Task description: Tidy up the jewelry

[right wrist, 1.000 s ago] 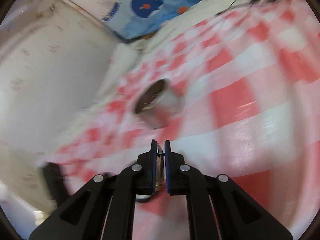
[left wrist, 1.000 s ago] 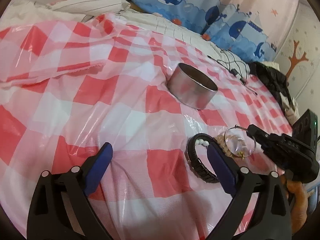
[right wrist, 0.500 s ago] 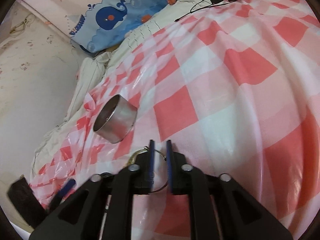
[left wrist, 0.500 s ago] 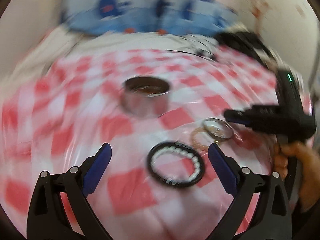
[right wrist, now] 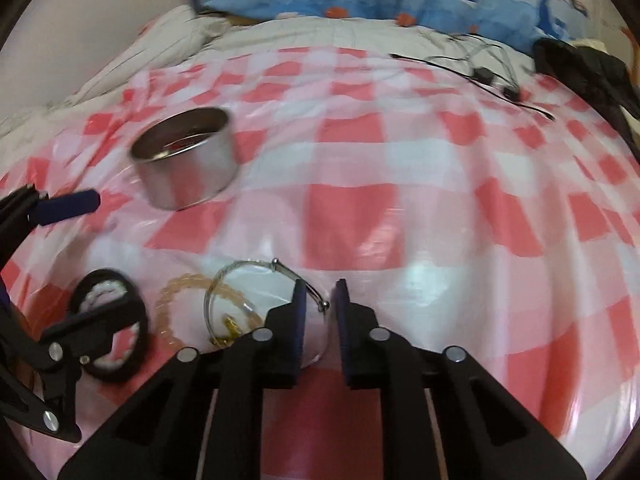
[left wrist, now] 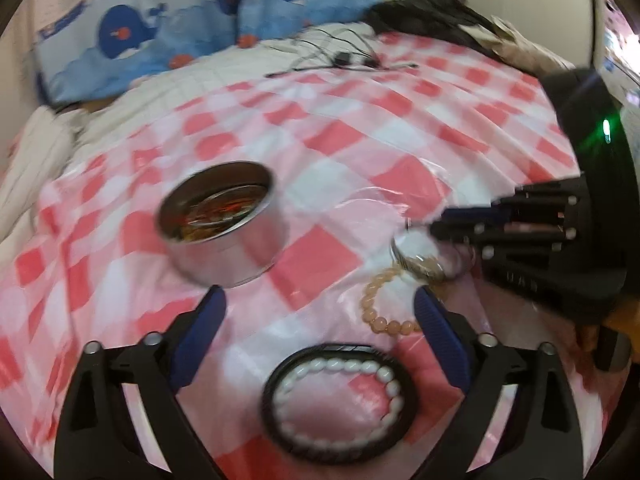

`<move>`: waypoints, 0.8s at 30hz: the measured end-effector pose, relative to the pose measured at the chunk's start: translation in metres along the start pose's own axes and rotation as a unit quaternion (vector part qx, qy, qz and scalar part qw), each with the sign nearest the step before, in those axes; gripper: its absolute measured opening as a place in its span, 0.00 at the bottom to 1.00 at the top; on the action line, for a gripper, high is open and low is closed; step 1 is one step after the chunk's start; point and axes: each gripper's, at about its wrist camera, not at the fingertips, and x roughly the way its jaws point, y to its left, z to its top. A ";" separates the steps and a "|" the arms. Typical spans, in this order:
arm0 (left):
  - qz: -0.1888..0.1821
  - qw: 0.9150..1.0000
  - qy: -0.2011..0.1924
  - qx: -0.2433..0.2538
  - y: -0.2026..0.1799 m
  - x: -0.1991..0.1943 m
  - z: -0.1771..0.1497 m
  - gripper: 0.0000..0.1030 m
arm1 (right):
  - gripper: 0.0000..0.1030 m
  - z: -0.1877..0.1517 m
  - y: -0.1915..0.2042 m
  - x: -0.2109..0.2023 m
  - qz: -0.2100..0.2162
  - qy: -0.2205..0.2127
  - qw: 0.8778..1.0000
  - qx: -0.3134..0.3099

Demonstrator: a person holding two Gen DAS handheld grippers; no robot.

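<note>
A round metal tin [left wrist: 222,224] stands open on the red-and-white checked cloth, with some jewelry inside; it also shows in the right wrist view [right wrist: 186,162]. A black bracelet [left wrist: 340,402] with a white bead bracelet [left wrist: 340,404] inside it lies between my open left gripper's [left wrist: 318,344] fingers. A peach bead bracelet [left wrist: 384,308] and a silver bangle [left wrist: 420,254] lie to its right. My right gripper [right wrist: 320,312] is slightly open around the silver bangle's [right wrist: 256,304] rim, which lies on the cloth.
Black cables [right wrist: 480,68] and dark clothing [right wrist: 588,68] lie at the far edge of the cloth. A blue whale-print pillow [left wrist: 192,28] and white bedding [right wrist: 168,44] are behind it. The cloth [right wrist: 440,208] is glossy and wrinkled.
My left gripper has moved over the black and white bracelets. My right gripper has opened a little and the silver bangle now lies on the cloth.
</note>
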 end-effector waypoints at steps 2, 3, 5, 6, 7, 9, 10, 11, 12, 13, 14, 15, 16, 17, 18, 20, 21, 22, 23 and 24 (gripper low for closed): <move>-0.014 1.000 0.015 0.015 -0.007 0.010 0.002 0.73 | 0.11 0.000 -0.009 -0.002 -0.005 -0.003 1.000 0.016; -0.021 0.999 0.021 0.021 -0.010 0.015 0.002 0.64 | 0.11 0.001 -0.009 -0.002 -0.005 -0.003 1.000 0.019; -0.029 0.999 0.033 0.031 -0.017 0.023 0.002 0.54 | 0.12 0.002 -0.011 -0.002 0.002 -0.003 1.000 0.030; -0.029 0.998 0.034 0.036 -0.020 0.026 0.001 0.48 | 0.14 0.003 -0.014 -0.001 0.012 -0.003 0.999 0.043; -0.029 0.998 0.033 0.038 -0.023 0.027 0.000 0.38 | 0.15 0.003 -0.019 0.000 0.029 -0.002 0.998 0.062; -0.021 0.999 0.031 0.038 -0.023 0.026 -0.001 0.16 | 0.17 0.004 -0.023 0.002 0.043 0.000 0.996 0.079; -0.021 0.999 0.031 0.036 -0.022 0.026 -0.001 0.07 | 0.18 0.004 -0.022 0.002 0.043 0.000 0.996 0.078; -0.019 0.999 0.029 0.029 -0.019 0.025 0.000 0.07 | 0.20 0.004 -0.020 0.001 0.043 0.000 0.996 0.074; -0.016 0.999 0.024 0.017 -0.014 0.022 -0.001 0.07 | 0.24 0.005 -0.018 0.001 0.045 -0.002 0.996 0.071; -0.010 1.000 0.018 -0.004 -0.006 0.018 -0.001 0.06 | 0.27 0.005 -0.017 0.000 0.050 -0.004 0.996 0.069; -0.008 1.000 0.013 -0.022 0.002 0.013 -0.001 0.06 | 0.36 0.005 -0.014 0.001 0.055 -0.006 0.996 0.065; -0.010 0.999 0.006 -0.050 0.014 0.007 -0.003 0.06 | 0.44 0.005 -0.010 0.001 0.057 -0.007 0.997 0.056; -0.012 0.997 0.003 -0.076 0.026 0.001 -0.006 0.06 | 0.48 0.005 -0.006 0.001 0.056 -0.006 0.997 0.047; -0.013 0.995 0.001 -0.099 0.036 -0.005 -0.009 0.06 | 0.53 0.006 -0.001 0.002 0.051 -0.004 0.998 0.034; -0.014 0.992 0.000 -0.124 0.049 -0.011 -0.015 0.06 | 0.55 0.006 0.002 0.003 0.047 -0.003 0.999 0.027; -0.011 0.986 0.005 -0.168 0.072 -0.017 -0.029 0.06 | 0.55 0.005 0.006 0.004 0.043 -0.001 0.999 0.018; -0.011 0.982 0.010 -0.186 0.080 -0.017 -0.035 0.07 | 0.54 0.005 0.007 0.005 0.045 0.001 0.999 0.016; -0.015 0.979 0.015 -0.204 0.088 -0.015 -0.040 0.07 | 0.54 0.005 0.007 0.005 0.047 0.002 0.999 0.015; -0.019 0.976 0.016 -0.214 0.093 -0.014 -0.043 0.07 | 0.49 0.005 0.007 0.006 0.049 0.002 0.999 0.014; -0.026 0.973 0.013 -0.227 0.098 -0.013 -0.045 0.08 | 0.45 0.004 0.008 0.006 0.050 0.002 0.999 0.012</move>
